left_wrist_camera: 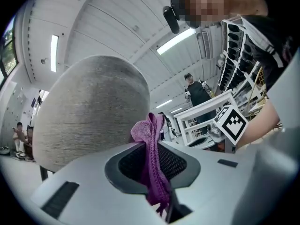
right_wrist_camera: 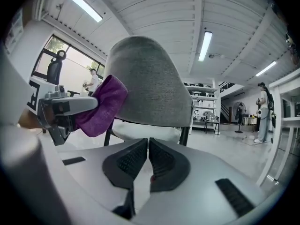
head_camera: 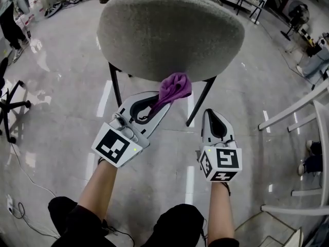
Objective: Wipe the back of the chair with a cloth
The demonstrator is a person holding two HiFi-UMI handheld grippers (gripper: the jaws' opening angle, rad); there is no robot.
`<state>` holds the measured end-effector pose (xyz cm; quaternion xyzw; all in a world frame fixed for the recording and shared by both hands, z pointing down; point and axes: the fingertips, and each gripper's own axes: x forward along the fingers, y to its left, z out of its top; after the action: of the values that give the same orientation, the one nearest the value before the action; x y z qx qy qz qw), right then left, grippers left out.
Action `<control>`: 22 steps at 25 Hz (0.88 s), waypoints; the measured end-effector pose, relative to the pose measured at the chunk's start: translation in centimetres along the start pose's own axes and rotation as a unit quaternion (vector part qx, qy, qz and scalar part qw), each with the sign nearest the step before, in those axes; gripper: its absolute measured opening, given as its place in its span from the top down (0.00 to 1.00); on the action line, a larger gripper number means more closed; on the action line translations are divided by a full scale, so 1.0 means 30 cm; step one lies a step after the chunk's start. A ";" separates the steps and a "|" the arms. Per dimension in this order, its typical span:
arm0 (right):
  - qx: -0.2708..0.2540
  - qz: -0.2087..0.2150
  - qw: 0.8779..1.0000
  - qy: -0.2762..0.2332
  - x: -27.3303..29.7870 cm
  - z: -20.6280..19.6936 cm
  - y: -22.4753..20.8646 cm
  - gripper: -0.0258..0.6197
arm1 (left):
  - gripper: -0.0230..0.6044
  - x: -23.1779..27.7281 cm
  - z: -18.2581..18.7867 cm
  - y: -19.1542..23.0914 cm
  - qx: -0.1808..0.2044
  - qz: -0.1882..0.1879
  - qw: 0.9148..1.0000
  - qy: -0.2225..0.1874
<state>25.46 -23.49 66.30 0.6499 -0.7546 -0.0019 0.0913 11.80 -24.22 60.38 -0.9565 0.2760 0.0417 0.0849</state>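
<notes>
Purple cloth [head_camera: 175,85], clamped in the left gripper [head_camera: 157,102], sits against the grey chair back [head_camera: 169,32] for wiping; the right gripper [head_camera: 211,113] hangs shut, empty

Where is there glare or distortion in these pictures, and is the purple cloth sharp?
Head view: ceiling lights glare as white streaks on the glossy floor; the purple cloth is sharp. Left gripper view: strong fisheye bending, dark corners. Right gripper view: the window is overexposed; the chair back is sharp.
</notes>
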 end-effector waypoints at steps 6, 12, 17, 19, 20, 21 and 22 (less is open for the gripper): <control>0.004 0.035 0.999 -0.006 0.111 0.029 0.248 0.92 | 0.83 -0.240 -0.026 0.196 0.002 0.055 0.998 0.015; 0.024 0.052 0.998 -0.020 0.134 0.055 0.229 0.92 | 0.83 -0.302 -0.019 0.255 0.000 0.113 0.993 0.021; 0.024 0.046 0.998 -0.024 0.153 0.066 0.277 0.92 | 0.83 -0.411 -0.048 0.383 0.001 0.158 0.987 0.012; 0.024 0.041 0.999 -0.026 0.159 0.074 0.282 0.92 | 0.83 -0.434 -0.059 0.417 0.004 0.171 0.985 0.015; 0.024 0.039 0.999 -0.025 0.162 0.075 0.281 0.92 | 0.83 -0.438 -0.058 0.427 0.005 0.176 0.984 0.012; 0.022 0.038 0.999 -0.023 0.164 0.074 0.280 0.92 | 0.83 -0.439 -0.055 0.435 0.004 0.179 0.984 0.008; 0.019 0.037 0.999 -0.021 0.167 0.073 0.280 0.92 | 0.83 -0.440 -0.054 0.441 0.002 0.182 0.983 0.007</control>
<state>16.22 -27.35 65.84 0.6226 -0.7800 0.0021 0.0625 -6.38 -28.67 61.78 -0.8905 0.4458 0.0496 0.0762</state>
